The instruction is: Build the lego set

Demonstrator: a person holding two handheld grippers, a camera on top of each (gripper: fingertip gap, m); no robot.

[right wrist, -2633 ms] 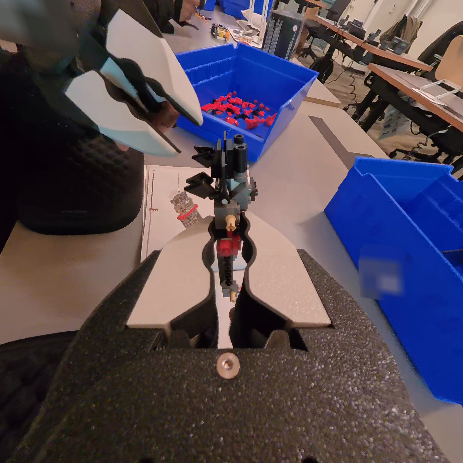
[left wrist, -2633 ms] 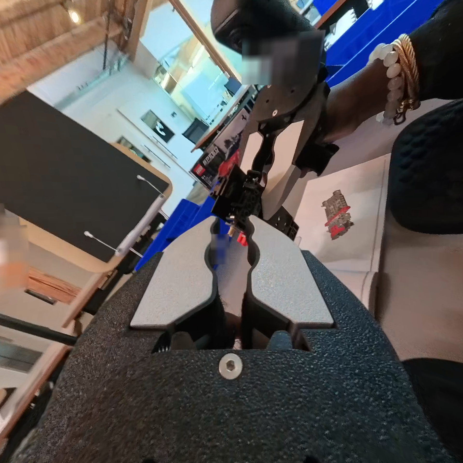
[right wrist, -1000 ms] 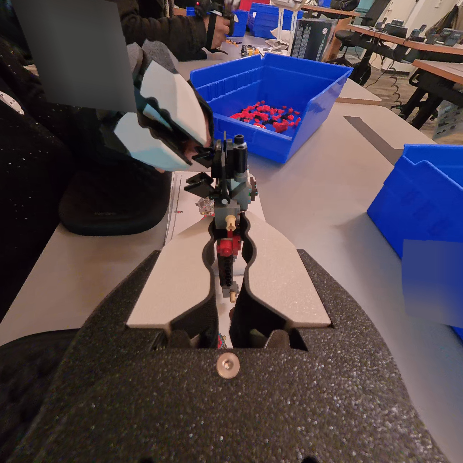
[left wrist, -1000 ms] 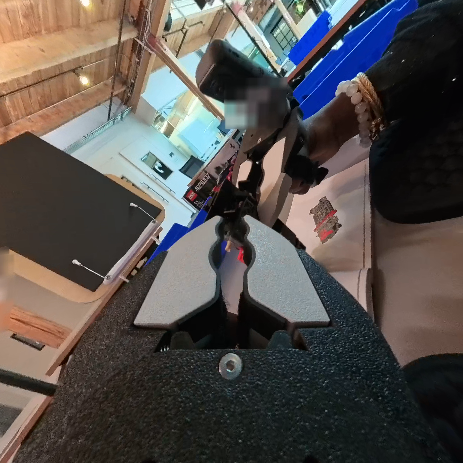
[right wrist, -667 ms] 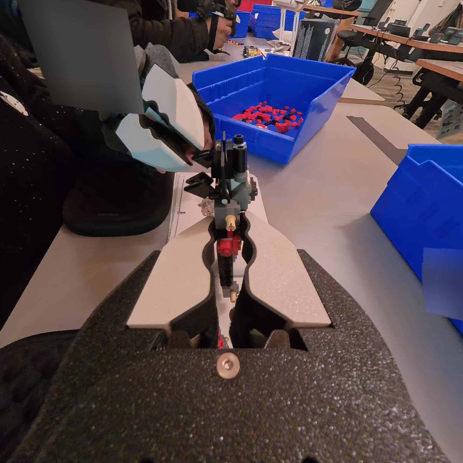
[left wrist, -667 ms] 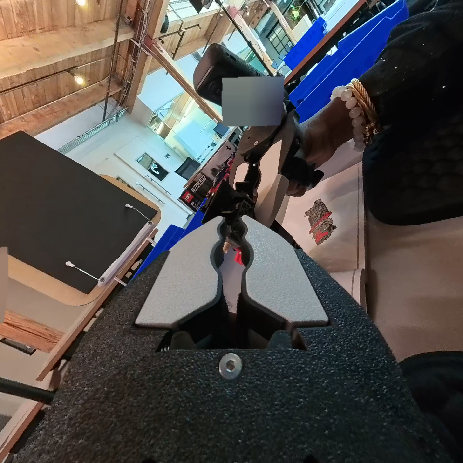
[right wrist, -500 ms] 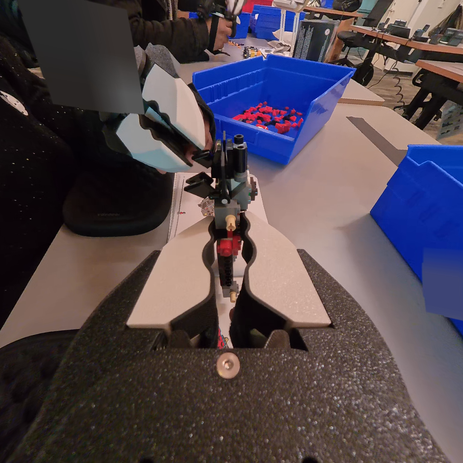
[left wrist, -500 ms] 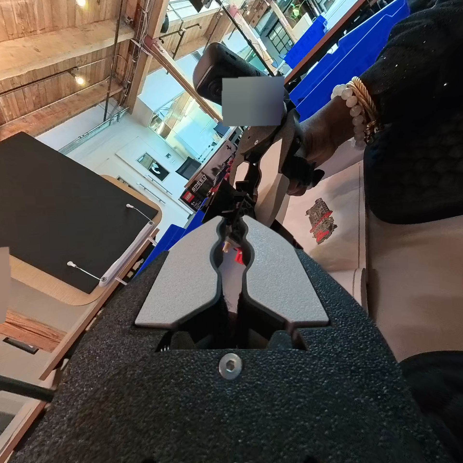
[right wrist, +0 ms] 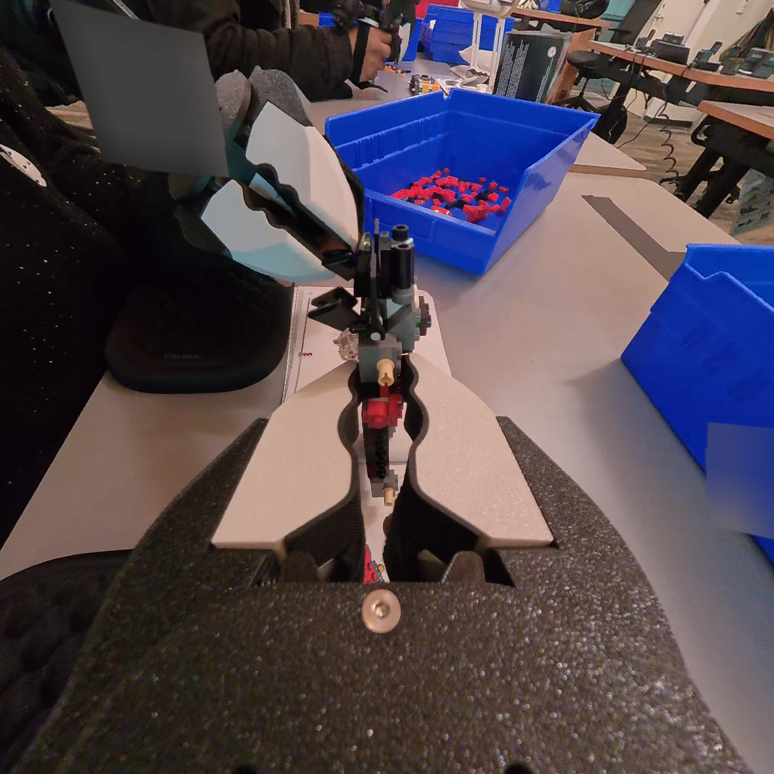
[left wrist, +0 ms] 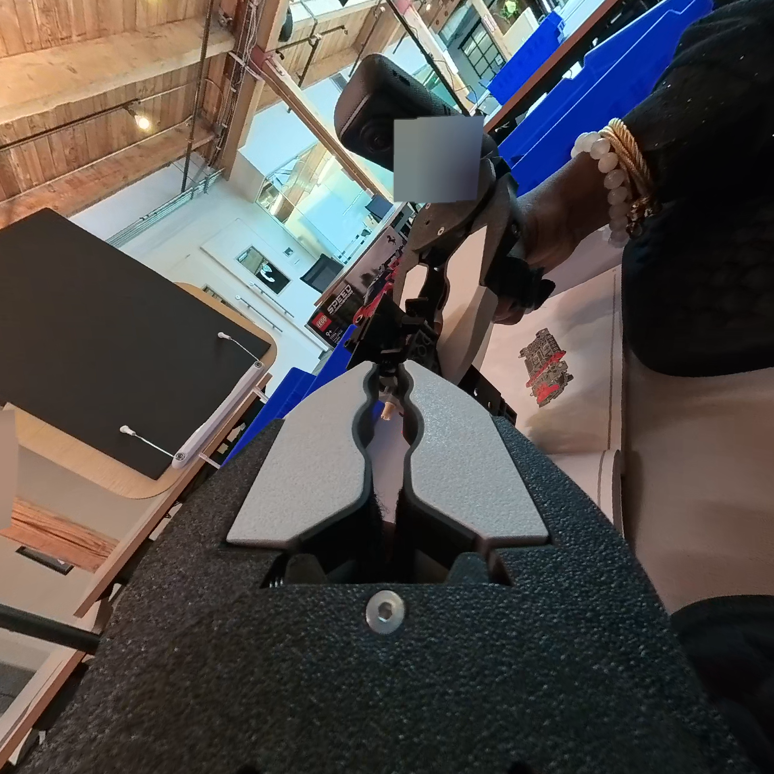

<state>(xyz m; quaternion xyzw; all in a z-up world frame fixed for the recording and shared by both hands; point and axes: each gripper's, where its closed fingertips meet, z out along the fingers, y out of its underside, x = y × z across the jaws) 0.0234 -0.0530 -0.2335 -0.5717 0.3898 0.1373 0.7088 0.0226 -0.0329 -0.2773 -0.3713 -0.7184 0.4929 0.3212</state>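
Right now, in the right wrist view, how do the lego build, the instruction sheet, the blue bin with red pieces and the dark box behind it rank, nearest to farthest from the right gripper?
1. lego build: clamped in the right gripper.
2. instruction sheet: on the table just beyond, slightly left.
3. blue bin: farther, ahead and right, holding red pieces.
4. dark box: behind the bin, farthest.

— What do the grippers look like?
— Each has a black pebbled body, a silver hex screw at six o'clock, and two pale grey wavy-edged fingers (right wrist: 301, 473).
— And the wearer?
— Black sleeve (left wrist: 712, 104) at two o'clock, white bead bracelet (left wrist: 609, 167) beside a gold one.
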